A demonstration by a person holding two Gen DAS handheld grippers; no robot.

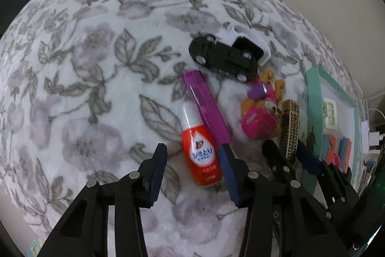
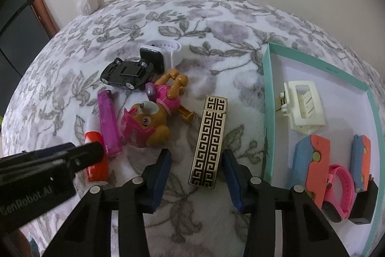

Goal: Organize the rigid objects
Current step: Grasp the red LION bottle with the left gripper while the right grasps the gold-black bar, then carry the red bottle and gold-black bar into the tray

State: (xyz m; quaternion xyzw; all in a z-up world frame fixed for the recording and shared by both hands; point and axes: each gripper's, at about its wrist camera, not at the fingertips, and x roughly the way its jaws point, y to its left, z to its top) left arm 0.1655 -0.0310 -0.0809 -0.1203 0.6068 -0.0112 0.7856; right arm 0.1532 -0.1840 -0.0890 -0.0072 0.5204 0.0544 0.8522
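A red bottle with a white cap (image 1: 202,156) lies on the floral blanket between the fingers of my left gripper (image 1: 193,172). A gap shows on its left side, so the gripper is open. My right gripper (image 2: 197,172) straddles the near end of a gold-and-black patterned box (image 2: 209,136), also open, with a gap at its left pad. Beside the bottle lie a purple lighter (image 1: 207,107), a pink-and-brown toy dog (image 2: 149,122) and a black toy car (image 2: 127,76). One of the left fingers (image 2: 89,152) covers part of the bottle (image 2: 93,136) in the right wrist view.
A teal-rimmed shallow box (image 2: 268,100) sits to the right, holding a white hair claw (image 2: 303,112), orange-and-blue foam pieces (image 2: 312,160) and a pink watch (image 2: 341,187). A smartwatch with a white band (image 2: 166,52) lies behind the car. A wall runs behind the bed.
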